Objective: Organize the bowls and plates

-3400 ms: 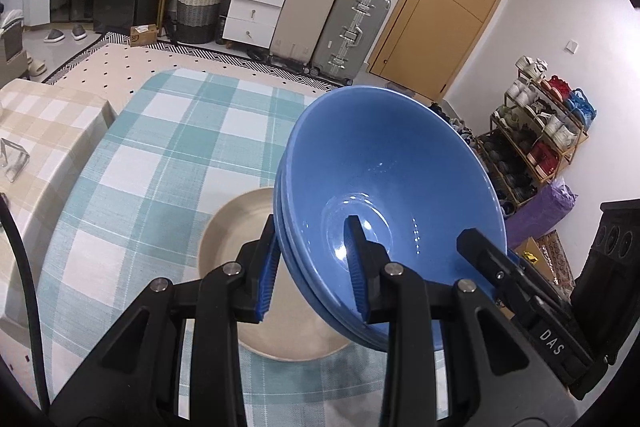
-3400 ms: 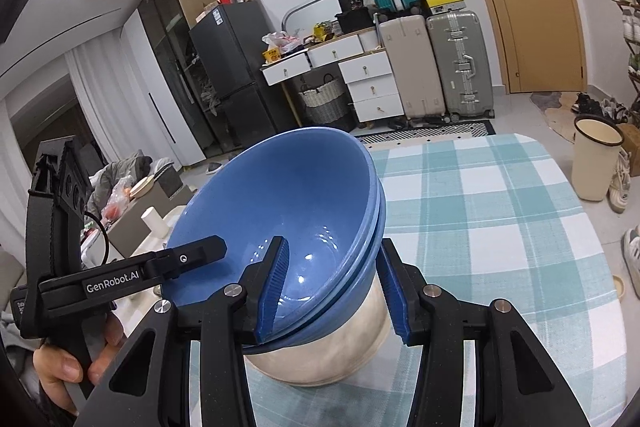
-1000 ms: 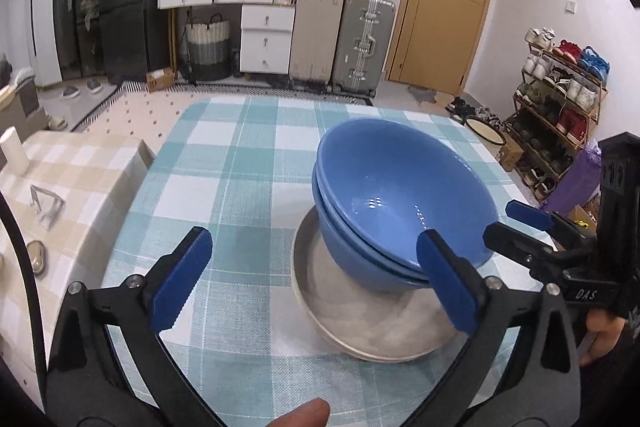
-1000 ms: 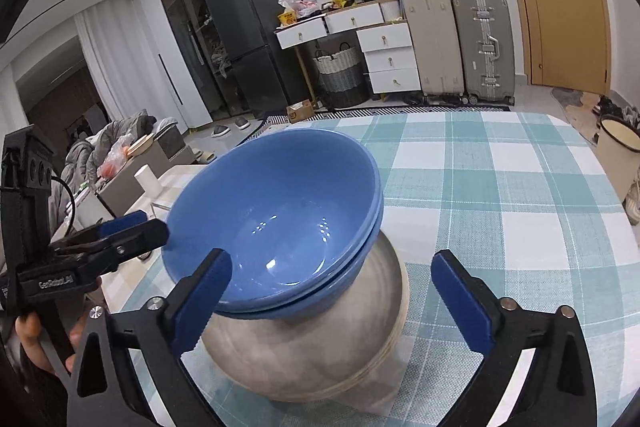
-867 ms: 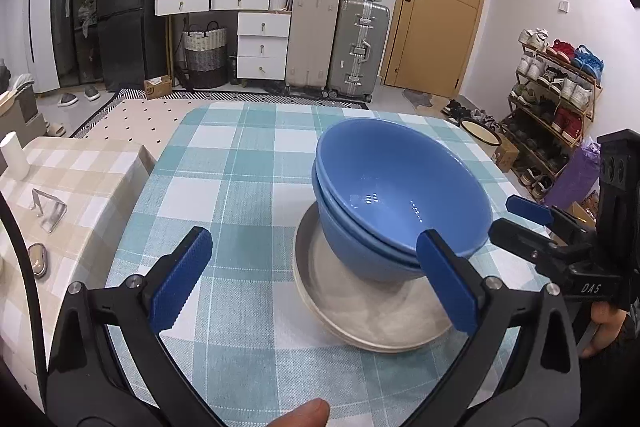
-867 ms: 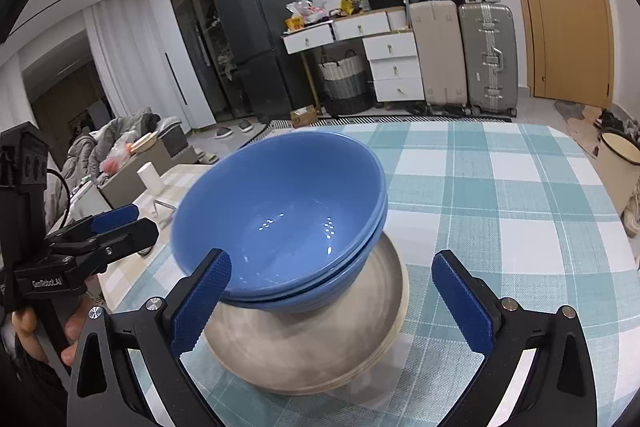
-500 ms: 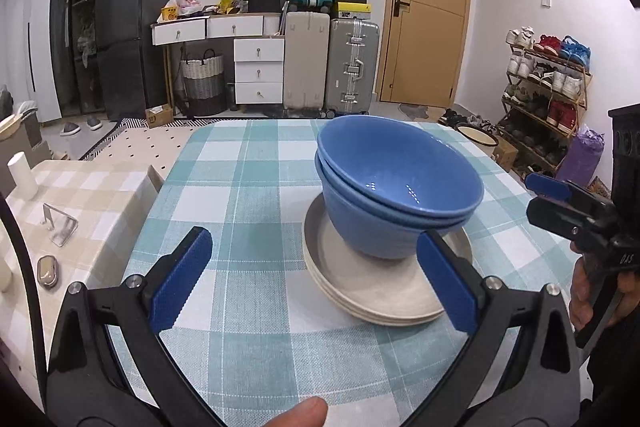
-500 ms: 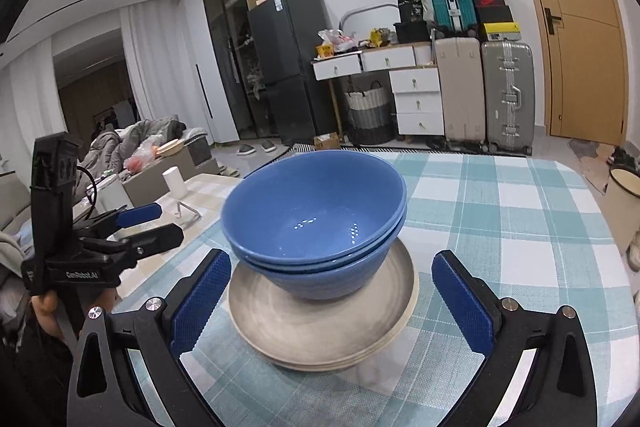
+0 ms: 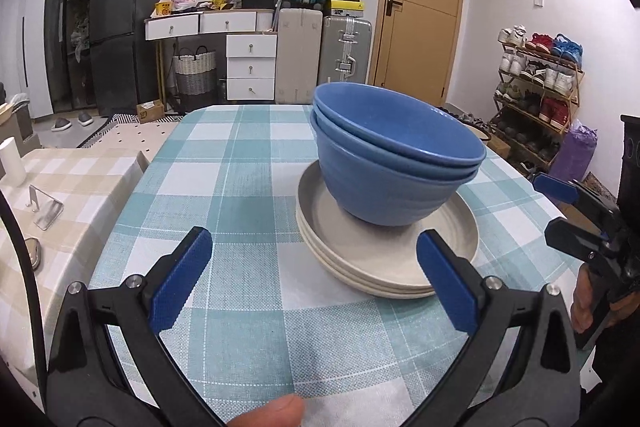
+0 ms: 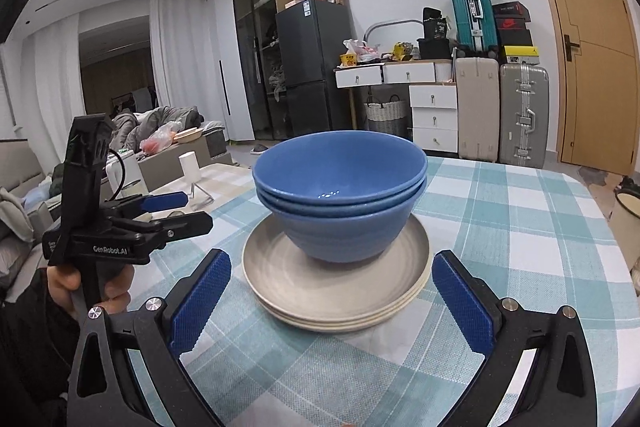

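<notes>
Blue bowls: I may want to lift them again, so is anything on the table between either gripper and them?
Nothing visible. The blue bowls sit nested on the stacked plates, and only bare checked tablecloth and the plates' near rim lie ahead of the open left gripper and the open right gripper.

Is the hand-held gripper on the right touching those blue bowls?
Apart. The right wrist view shows the right hand-held gripper open, checked tablecloth visible between its pads and the blue bowls.
</notes>
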`<move>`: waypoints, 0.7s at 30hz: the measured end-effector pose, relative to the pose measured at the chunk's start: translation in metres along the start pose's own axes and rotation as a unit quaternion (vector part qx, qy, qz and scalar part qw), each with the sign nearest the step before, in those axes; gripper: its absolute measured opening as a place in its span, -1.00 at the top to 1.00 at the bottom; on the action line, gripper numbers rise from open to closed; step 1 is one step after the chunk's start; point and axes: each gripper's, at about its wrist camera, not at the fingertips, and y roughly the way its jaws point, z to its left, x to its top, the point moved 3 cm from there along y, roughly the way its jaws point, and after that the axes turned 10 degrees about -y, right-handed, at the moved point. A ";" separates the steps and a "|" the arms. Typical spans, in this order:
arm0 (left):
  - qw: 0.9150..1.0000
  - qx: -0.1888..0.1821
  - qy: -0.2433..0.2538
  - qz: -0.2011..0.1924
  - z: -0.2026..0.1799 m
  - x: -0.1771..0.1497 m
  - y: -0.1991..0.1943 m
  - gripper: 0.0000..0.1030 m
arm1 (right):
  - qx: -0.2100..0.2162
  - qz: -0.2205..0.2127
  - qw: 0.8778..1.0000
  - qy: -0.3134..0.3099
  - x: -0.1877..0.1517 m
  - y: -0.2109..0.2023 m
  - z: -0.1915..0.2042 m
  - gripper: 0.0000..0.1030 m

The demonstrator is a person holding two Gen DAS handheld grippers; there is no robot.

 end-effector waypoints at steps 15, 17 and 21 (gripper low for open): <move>0.999 -0.019 0.004 -0.033 -0.002 -0.012 0.004 -0.98 | -0.002 -0.016 1.000 -0.006 -0.007 -0.006 0.000 -0.99; 0.999 -0.020 0.001 -0.037 0.000 -0.013 0.003 -0.98 | -0.005 -0.016 1.000 -0.009 -0.007 -0.006 0.001 -0.99; 0.999 -0.024 -0.014 -0.041 0.006 -0.012 0.003 -0.98 | -0.005 -0.016 1.000 -0.010 -0.008 -0.006 0.001 -0.99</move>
